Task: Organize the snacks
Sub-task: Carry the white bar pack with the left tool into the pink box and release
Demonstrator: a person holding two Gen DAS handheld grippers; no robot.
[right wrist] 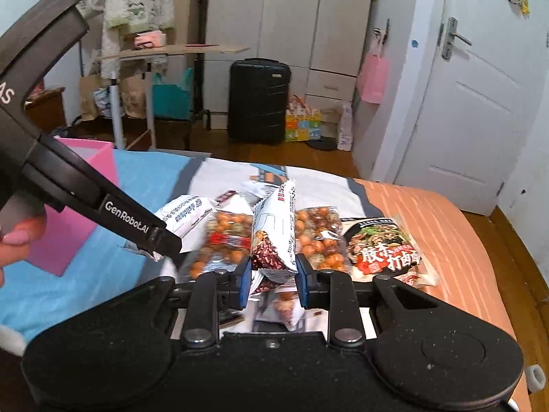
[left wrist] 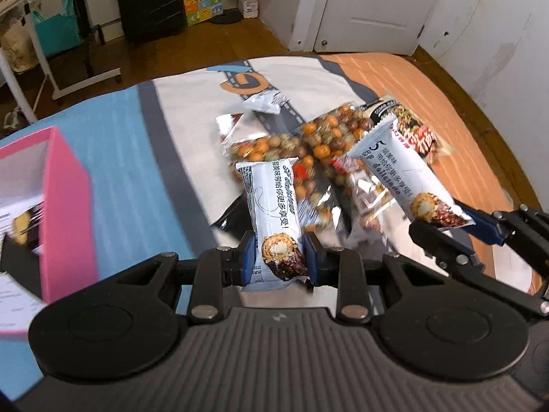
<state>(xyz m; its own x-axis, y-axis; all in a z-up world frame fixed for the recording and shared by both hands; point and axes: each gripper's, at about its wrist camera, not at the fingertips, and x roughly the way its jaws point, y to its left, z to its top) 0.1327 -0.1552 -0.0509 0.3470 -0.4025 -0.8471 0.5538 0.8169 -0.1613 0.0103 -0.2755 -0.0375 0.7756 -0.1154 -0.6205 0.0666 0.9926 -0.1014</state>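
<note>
My left gripper [left wrist: 279,254] is shut on the lower end of a pale blue-white snack bar [left wrist: 274,206], held above the bed. In the right wrist view it [right wrist: 164,243] comes in from the left with that bar [right wrist: 185,214]. My right gripper [right wrist: 272,271] is shut on a matching snack bar [right wrist: 274,226] that stands upright between its blue pads. The left wrist view has this gripper [left wrist: 453,221] at the right, its bar [left wrist: 408,168] tilted. Below lie two bags of coated peanuts [left wrist: 329,134] [left wrist: 267,147] and a dark noodle pack [right wrist: 384,247]. A pink box [left wrist: 65,189] stands at the left.
The snacks lie on a bed cover [left wrist: 137,158] of blue, white and orange. A small white packet [left wrist: 266,101] lies farther back. Beyond the bed are a black suitcase [right wrist: 259,99], a desk [right wrist: 137,55], a white door [right wrist: 470,103] and wooden floor.
</note>
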